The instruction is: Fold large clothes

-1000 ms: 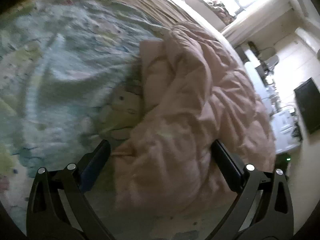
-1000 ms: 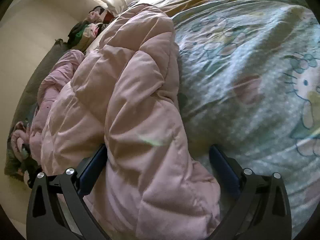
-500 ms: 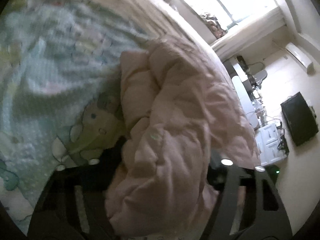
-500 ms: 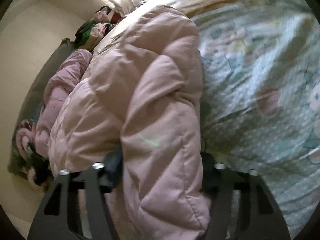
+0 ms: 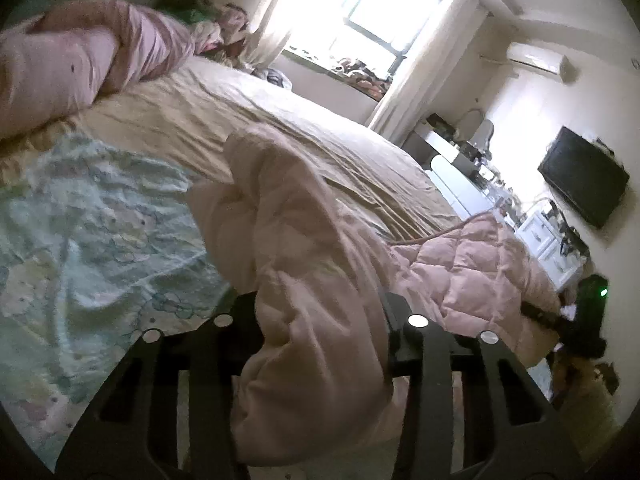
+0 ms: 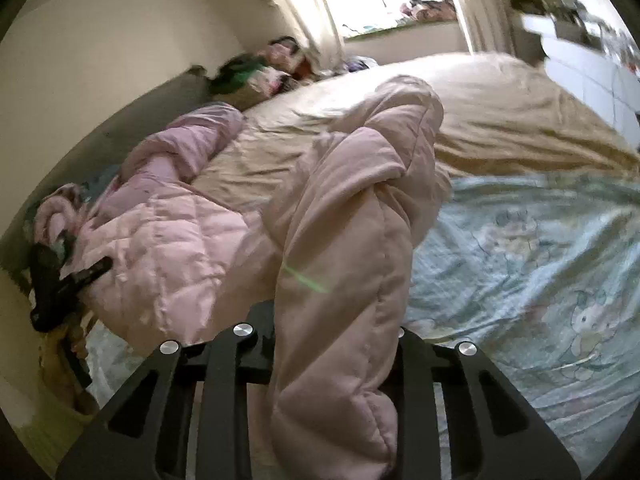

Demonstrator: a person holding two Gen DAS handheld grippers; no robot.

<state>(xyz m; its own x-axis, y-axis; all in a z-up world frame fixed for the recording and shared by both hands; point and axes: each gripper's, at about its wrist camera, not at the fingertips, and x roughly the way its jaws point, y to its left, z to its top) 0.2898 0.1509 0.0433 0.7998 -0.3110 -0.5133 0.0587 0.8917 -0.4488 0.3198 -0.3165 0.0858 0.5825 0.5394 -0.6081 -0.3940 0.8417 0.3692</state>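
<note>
Both sets of jaws, having just been closing, are clamped on thick folds of a pink quilted coat (image 5: 320,280): the left gripper (image 5: 320,320), low centre of its frame, pinches a puffy bunch, while the right gripper (image 6: 336,332) squeezes another padded roll that bulges out above and below its jaws. From each grip the coat runs up and away, lifted partly clear of the pastel cartoon-print blanket (image 5: 88,240) spread over the lower left of the left view and the right side of the right view. The rest of the garment trails toward the tan bedsheet (image 5: 248,120), with a quilted panel draped at the right of the left view near the opposite gripper. A second pink garment (image 5: 80,60) lies at upper left by the window (image 5: 380,8). The step appears to be raising the coat to carry one edge over; done well, both hands should probably rise evenly, keep the padding taut between them, and avoid dragging the blanket beneath.
</note>
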